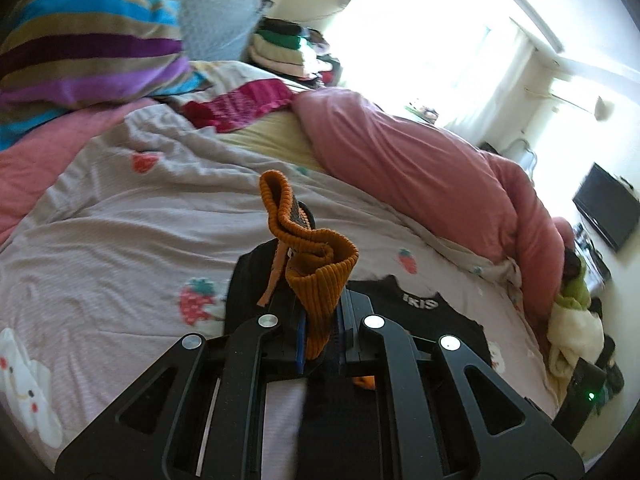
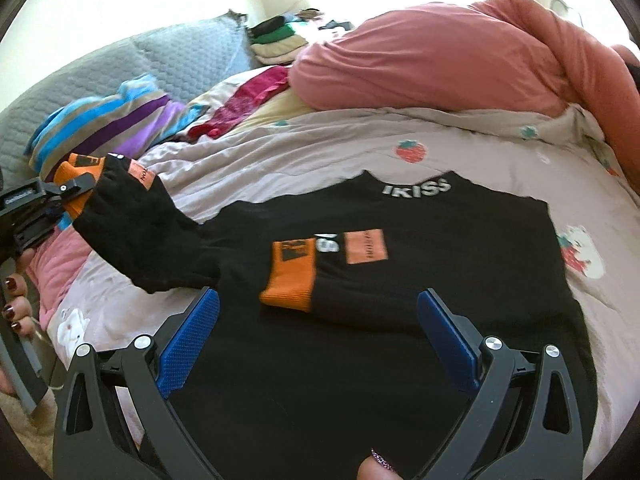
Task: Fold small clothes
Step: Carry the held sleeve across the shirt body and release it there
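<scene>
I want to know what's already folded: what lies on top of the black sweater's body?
One sleeve with an orange cuff lies folded across the black sweater, partly covering its chest patches. The left hand-held gripper holds the other sleeve's cuff off the bed.

A pale bedspread (image 2: 320,152) printed with strawberries covers the bed, with a bunched pink duvet (image 2: 432,56) along its far side, a striped blue, purple and tan blanket (image 1: 84,40) beside a grey quilted headboard (image 2: 180,56), a magenta cloth (image 1: 240,104) between them, and a dark screen (image 1: 608,212) on the wall.
</scene>
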### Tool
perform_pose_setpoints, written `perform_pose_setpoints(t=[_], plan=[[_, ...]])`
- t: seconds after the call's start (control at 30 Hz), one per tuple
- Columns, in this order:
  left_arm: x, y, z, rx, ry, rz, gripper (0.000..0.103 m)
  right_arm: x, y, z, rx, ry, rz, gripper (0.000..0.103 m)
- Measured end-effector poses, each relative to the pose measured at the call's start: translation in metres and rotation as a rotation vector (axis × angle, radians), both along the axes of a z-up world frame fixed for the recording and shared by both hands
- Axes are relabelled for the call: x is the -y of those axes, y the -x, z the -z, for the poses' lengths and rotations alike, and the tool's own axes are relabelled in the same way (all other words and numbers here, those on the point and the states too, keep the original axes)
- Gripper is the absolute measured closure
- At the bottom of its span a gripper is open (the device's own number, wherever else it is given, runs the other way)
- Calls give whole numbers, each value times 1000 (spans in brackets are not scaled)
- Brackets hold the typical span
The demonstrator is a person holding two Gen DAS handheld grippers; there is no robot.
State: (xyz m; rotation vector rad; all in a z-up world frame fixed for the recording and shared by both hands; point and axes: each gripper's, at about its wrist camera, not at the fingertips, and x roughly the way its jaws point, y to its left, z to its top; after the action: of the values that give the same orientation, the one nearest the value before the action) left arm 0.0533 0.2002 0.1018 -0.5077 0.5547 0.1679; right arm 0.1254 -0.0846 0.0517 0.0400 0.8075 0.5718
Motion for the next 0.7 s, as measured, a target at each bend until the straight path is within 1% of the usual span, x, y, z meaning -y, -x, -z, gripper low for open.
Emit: perform_pose_setpoints(t=[0.2,0.37,0.7], plan=[[35,-16,-4,-1,-21,77,99,27,-7,2,-8,-4,56,5],[61,-29,-1,-13,-38,137,99,49,-13,5,-20,-18,107,5],[122,-60,18,-58,-48,279,99,96,-24,11,-36,-35,198,4]])
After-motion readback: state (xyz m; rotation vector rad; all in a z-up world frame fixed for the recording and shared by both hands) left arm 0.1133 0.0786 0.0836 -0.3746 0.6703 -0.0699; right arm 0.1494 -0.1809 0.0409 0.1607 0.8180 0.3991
